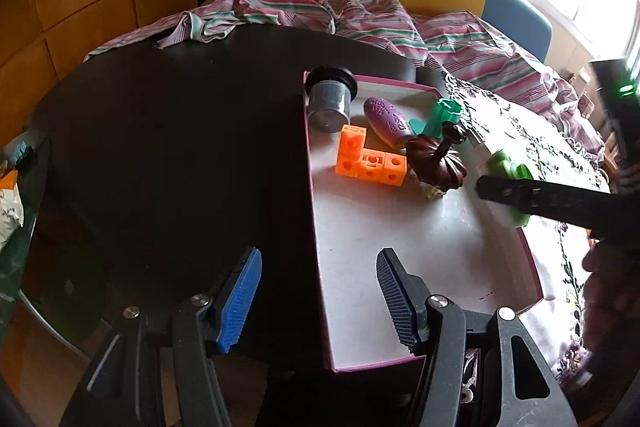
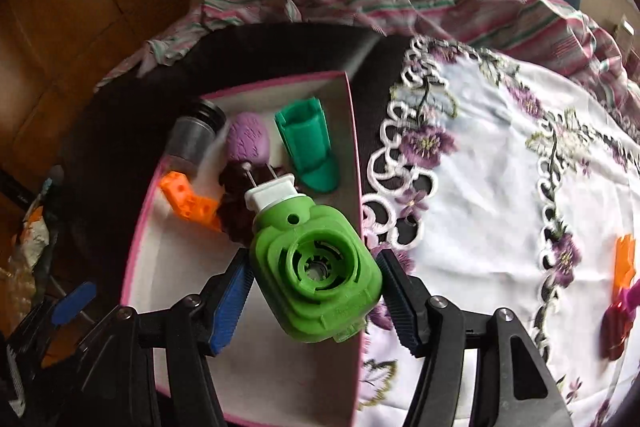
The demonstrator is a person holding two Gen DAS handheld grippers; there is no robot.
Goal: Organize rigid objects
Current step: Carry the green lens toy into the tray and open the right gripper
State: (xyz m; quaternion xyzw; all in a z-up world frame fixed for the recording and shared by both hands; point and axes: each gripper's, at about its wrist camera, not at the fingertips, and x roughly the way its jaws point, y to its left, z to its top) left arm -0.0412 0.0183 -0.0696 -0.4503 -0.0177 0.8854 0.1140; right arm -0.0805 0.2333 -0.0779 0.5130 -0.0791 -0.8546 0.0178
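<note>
Right wrist view: my right gripper [image 2: 314,291] clamps lime-green plastic plug-shaped gadget [image 2: 316,275] between both pads, held above pink-rimmed white cardboard box [image 2: 352,131]. Inside box I see orange interlocking cube blocks [image 1: 370,161], purple patterned egg-shaped piece [image 1: 387,119], teal plastic part [image 2: 310,147], dark ribbed pumpkin shape [image 1: 436,163], grey cylindrical jar [image 1: 329,99]. My left gripper [image 1: 318,301] spread wide, holding nothing, over box's near edge.

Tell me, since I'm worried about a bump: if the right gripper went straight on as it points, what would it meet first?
Holding the green plug part, the right gripper would likely push it into the dark brown ridged piece inside the pink-edged box; depth is uncertain.
</note>
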